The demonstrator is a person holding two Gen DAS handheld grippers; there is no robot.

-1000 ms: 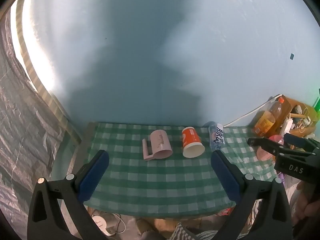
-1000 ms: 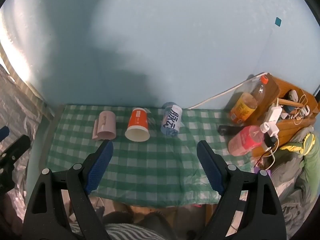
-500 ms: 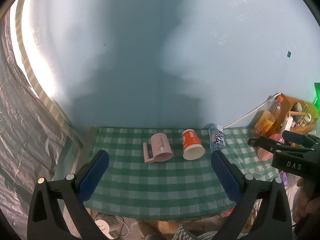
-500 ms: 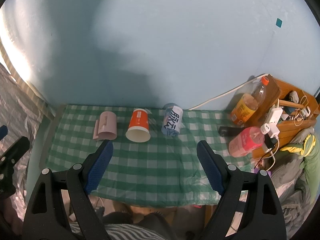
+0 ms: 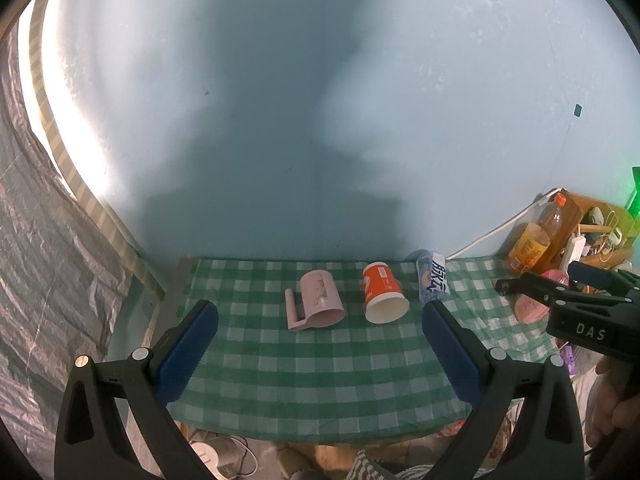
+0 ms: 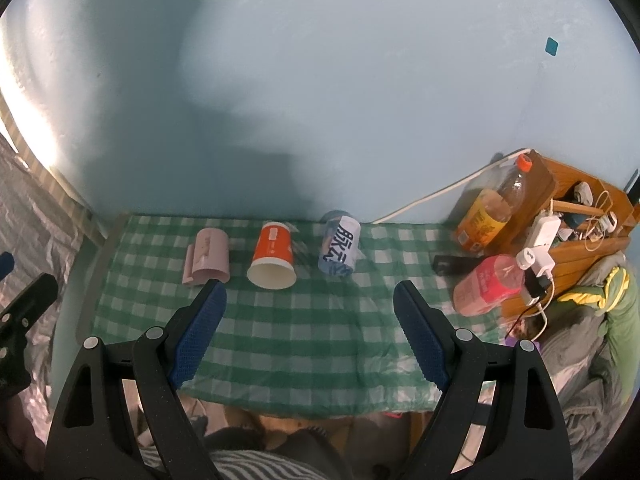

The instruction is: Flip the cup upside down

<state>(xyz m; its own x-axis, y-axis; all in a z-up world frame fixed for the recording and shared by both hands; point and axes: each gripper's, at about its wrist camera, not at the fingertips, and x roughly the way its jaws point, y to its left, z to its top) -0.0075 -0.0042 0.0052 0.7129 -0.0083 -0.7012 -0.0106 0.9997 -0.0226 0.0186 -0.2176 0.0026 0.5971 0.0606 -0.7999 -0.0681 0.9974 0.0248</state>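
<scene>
Green checked cloth point(image 6: 304, 332) covers my table, pale blue wall point(image 6: 320, 80) behind. Off to the right there's an orange drink bottle point(image 6: 488, 212), a pink bottle point(image 6: 486, 286) lying down, and a wooden crate point(image 6: 580, 236) stuffed with chargers and cables.

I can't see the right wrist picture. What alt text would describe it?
Three cups lie on their sides in a row on a green checked tablecloth: a pink mug, an orange paper cup and a blue-and-white cup. The open right gripper hovers before them, holding nothing.
</scene>
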